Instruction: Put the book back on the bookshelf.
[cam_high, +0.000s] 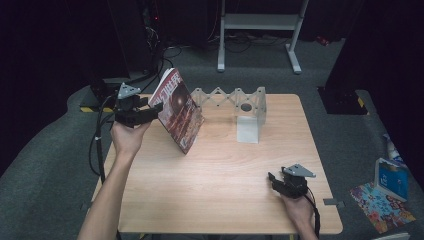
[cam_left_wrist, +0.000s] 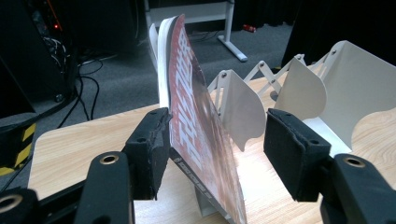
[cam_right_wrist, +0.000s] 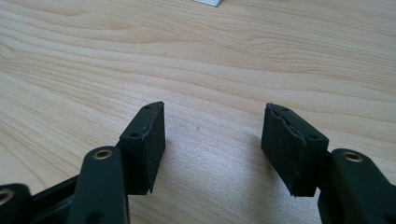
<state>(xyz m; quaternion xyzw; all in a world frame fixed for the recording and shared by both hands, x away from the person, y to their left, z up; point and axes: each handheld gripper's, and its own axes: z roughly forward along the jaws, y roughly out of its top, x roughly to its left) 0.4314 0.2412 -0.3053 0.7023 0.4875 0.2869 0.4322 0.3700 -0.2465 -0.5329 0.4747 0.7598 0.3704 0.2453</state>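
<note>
- The left gripper is up at the far left corner of the table, held by the person's left hand, with its grey three-cornered plate on top and a cable hanging down off the table edge.
- Its jaws are spread pretty wide. A magazine sits between them, but only one jaw pad is against it: in the left gripper view the magazine presses on the left-hand pad, and there's a clear gap to the other pad. So touching, not clamped.
- The magazine stands tilted, top edge leaning back toward the gripper, bottom edge down on the table just in front of the jaws. Red cover with big white lettering, pages showing white along the edge.
- Just past the magazine, on the far side from the left gripper, there's a white folding rack with scissor-style links and upright dividers. In the left gripper view the rack is right behind the magazine; can't tell if the two touch.
- The right gripper is well apart from all that, low over the near right part of the table in the person's right hand.
- Its jaws are open wide too, nothing between them, just bare wood grain under them in the right gripper view. It's pointing roughly toward the rack.
- Off the table, to the right gripper's right, a blue box and a colourful sheet lie on the grey floor.
</note>
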